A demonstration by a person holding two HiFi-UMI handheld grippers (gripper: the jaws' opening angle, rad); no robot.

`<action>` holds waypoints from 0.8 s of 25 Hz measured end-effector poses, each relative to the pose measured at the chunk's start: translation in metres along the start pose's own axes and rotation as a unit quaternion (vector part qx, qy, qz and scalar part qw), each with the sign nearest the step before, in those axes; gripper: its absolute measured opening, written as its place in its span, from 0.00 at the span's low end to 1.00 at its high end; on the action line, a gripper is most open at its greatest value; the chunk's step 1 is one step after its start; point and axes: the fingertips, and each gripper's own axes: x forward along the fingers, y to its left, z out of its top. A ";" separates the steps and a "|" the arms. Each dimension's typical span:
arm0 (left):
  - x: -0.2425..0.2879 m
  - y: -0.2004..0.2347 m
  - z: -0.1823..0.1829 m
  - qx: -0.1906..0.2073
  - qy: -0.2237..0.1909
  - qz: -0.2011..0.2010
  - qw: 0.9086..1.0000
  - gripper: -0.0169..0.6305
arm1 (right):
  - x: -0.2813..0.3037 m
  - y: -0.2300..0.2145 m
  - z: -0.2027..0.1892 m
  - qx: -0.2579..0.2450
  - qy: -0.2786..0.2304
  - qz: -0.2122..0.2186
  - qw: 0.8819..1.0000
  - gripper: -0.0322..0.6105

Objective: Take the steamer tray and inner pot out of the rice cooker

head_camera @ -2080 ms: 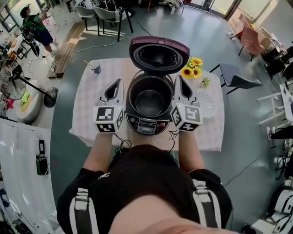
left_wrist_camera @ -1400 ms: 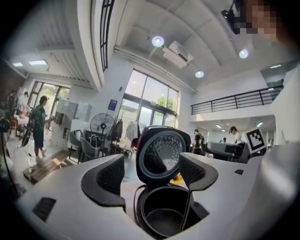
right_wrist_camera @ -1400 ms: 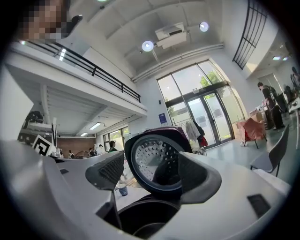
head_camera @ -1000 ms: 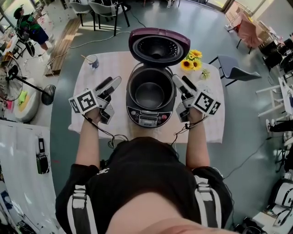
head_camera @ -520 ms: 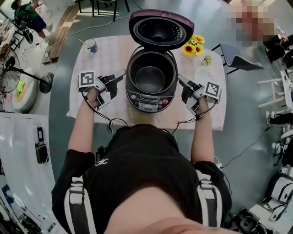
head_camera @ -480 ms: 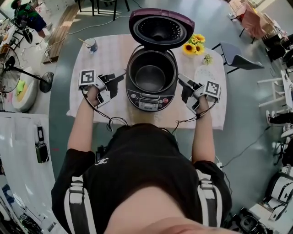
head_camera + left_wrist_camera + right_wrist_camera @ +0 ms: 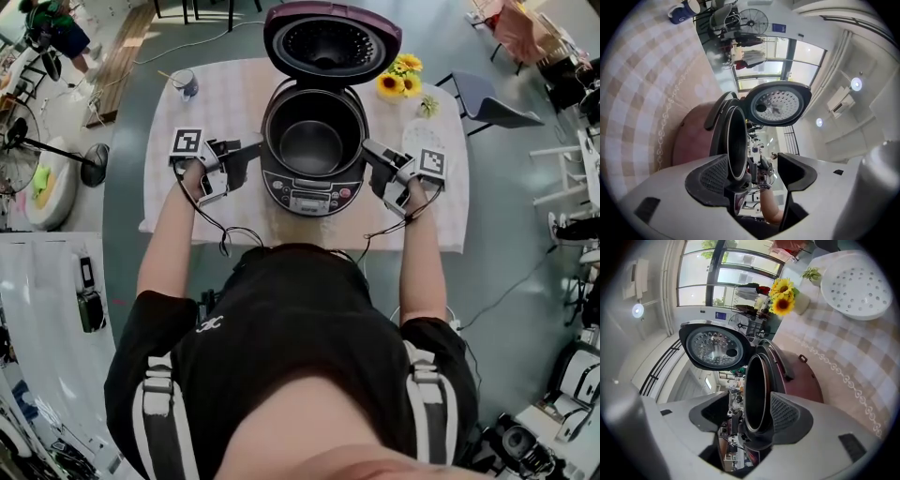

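We see the checked counter [image 7: 216, 103], the open rice cooker [image 7: 309, 194] between our two sets of jaws, inner pot [image 7: 312, 150] inside it, rim between the wide jaws of left gripper [image 7: 759, 165] and right gripper [image 7: 747, 413], both just closing slightly, not pressing, white steamer tray [image 7: 860, 287] on the counter outside our right jaws.

Inner pot [image 7: 312, 147] in rice cooker [image 7: 312, 194] mid table [image 7: 220, 112], steamer tray [image 7: 862, 287] to its right, sunflowers [image 7: 397, 78] behind the tray, cup [image 7: 185, 84] back left.
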 end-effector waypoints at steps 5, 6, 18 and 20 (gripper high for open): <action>0.008 0.006 0.004 -0.012 0.010 -0.003 1.000 0.50 | 0.005 0.001 -0.002 -0.029 0.020 -0.015 0.999 0.45; 0.009 0.007 0.005 -0.014 0.011 -0.004 1.000 0.50 | 0.006 0.000 -0.002 -0.033 0.023 -0.018 0.999 0.44; 0.014 0.011 0.010 -0.006 0.017 0.004 1.000 0.41 | 0.013 0.000 0.000 -0.016 0.045 -0.010 0.999 0.37; 0.014 0.014 0.013 -0.001 0.022 0.014 1.000 0.38 | 0.015 0.000 0.000 -0.026 0.057 -0.018 0.998 0.35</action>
